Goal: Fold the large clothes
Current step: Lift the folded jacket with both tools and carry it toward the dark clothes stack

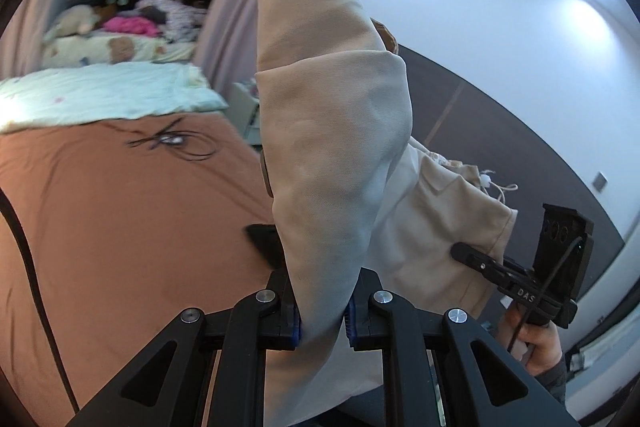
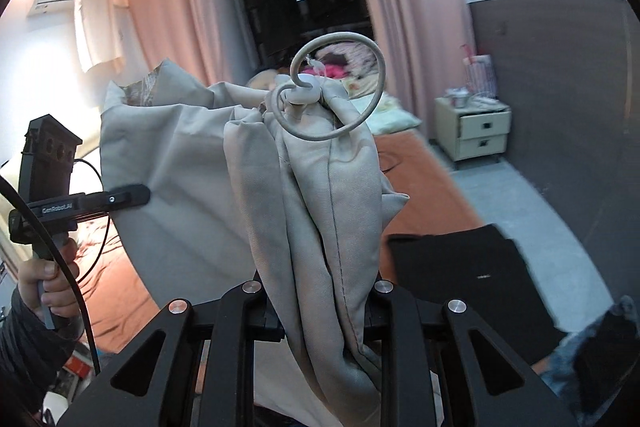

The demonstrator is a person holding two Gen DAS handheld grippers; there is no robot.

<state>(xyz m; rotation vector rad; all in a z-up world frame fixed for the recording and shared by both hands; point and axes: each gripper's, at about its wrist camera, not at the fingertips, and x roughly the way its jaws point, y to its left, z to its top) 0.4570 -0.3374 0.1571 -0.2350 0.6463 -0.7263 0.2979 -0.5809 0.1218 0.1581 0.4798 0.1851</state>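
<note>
1. Holding one beige garment [image 1: 332, 131] in the air above the bed [image 1: 132, 211], the two tongs keep it off the brown sheet, probably so that it can hang free and be spread before the first fold.
2. The left tongs [image 1: 322, 319] are narrow and clamp a thick bunch of the garment between the blue pads [image 1: 295, 323]; the cloth rises from the jaws and hides most of the view ahead.
3. The right tongs [image 2: 320, 315] are also narrow, closed on a gathered part of the garment, near a seam. I judge this part to be the waist or hem, because a drawstring [image 2: 340, 87] with a white toggle [image 2: 306, 93] curls out of the bunch above the jaws.
4. Each tongs takes a different part of the same garment, so the cloth stretches between them. In the right view the left tongs reach the cloth from the left side of the garment, and the person's hand [image 2: 48, 279] holds their handle.
5. Count: one garment, two tongs, one drawstring loop, one toggle in clear view.
6. Beside the garment, on the bed, lies one flat black thing [image 2: 480, 279]; I cannot tell what it is. Beyond the bed stands one nightstand [image 2: 474, 131] with two drawers.
7. The fold itself is not yet begun, in my judgement.
</note>
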